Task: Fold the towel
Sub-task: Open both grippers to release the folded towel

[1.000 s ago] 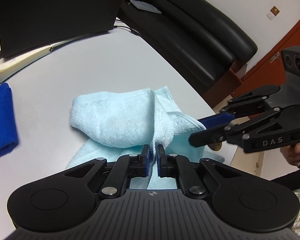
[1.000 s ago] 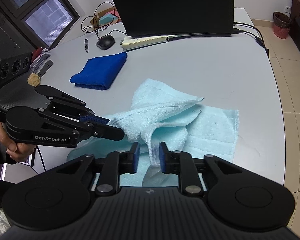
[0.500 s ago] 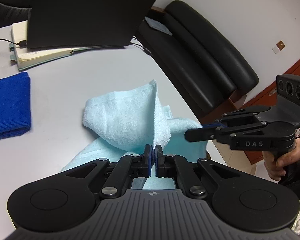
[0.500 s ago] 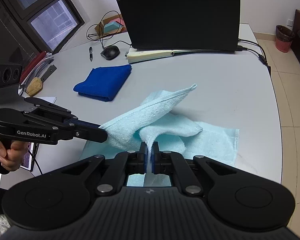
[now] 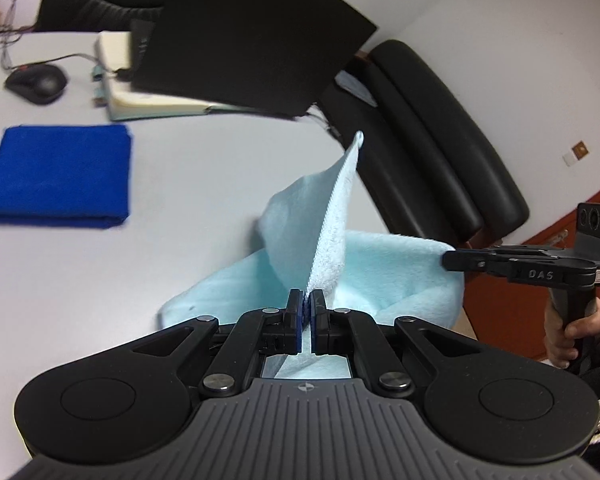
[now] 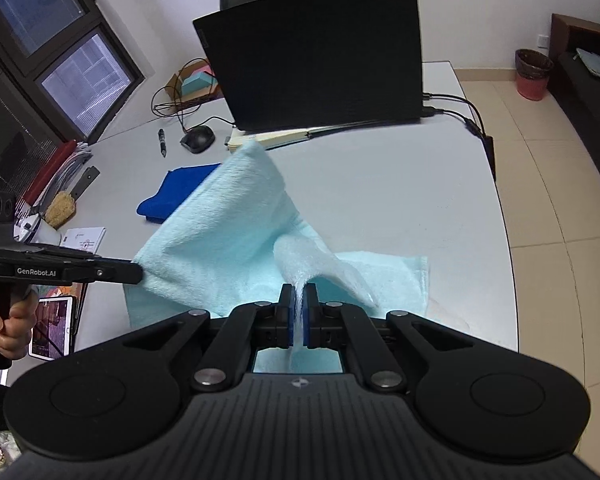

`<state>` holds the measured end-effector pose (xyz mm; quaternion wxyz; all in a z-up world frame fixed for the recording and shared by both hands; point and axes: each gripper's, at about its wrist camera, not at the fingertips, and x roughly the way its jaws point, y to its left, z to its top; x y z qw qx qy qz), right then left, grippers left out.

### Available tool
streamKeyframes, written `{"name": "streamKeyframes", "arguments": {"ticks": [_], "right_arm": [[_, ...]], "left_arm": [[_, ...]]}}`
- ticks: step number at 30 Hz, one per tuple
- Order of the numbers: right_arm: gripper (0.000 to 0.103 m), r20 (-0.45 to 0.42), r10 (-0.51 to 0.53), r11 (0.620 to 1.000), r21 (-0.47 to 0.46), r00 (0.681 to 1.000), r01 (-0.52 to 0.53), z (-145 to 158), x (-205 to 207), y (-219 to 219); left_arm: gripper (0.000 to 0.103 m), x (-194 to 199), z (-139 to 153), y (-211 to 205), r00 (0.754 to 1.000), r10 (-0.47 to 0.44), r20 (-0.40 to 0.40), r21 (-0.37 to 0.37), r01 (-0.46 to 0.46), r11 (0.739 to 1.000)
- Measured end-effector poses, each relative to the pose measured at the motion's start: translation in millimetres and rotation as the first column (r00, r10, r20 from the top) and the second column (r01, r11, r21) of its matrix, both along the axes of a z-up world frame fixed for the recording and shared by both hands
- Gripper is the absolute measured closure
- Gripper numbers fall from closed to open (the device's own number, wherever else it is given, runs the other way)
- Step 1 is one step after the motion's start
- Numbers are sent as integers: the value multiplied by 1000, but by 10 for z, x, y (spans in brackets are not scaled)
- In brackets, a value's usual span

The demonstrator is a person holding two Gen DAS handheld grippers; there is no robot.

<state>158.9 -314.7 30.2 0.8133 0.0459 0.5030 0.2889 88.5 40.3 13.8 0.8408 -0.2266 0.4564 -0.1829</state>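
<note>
A smooth white table (image 6: 400, 184) carries the fluffy pale-blue terry towel (image 6: 228, 232), its lower layer flat, long axis seemingly left-right. The left gripper (image 5: 306, 300) and right gripper (image 6: 299, 294) each pinch a lifted edge.

A pale grey table (image 6: 400, 200) carried the light blue towel (image 6: 380, 276), whose lower part lay flat. On it also sat 1 folded blue cloth (image 5: 56, 172), a mouse (image 6: 198, 138), a pen (image 6: 162, 142), an open notebook (image 6: 272, 136) and what looked like a tablet (image 6: 52, 328).
</note>
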Motion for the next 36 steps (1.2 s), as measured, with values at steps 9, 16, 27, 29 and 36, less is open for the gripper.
{"name": "streamKeyframes", "arguments": {"ticks": [9, 16, 27, 29, 36], "right_arm": [[99, -170, -54, 999, -14, 984, 53, -381, -147, -271], [94, -198, -29, 999, 14, 980, 32, -475, -296, -232], [68, -240, 1, 997, 77, 971, 18, -547, -492, -147], [67, -262, 11, 996, 90, 965, 14, -577, -426, -74], [65, -289, 16, 993, 113, 957, 18, -630, -523, -32]], "left_arm": [[99, -290, -302, 181, 992, 68, -103, 55, -63, 996], [97, -314, -390, 117, 991, 70, -110, 108, -58, 992], [64, -70, -378, 61, 995, 39, -95, 122, -27, 992], [63, -4, -402, 42, 994, 27, -101, 125, -15, 992], [63, 111, -514, -61, 992, -12, -122, 141, 29, 990]]}}
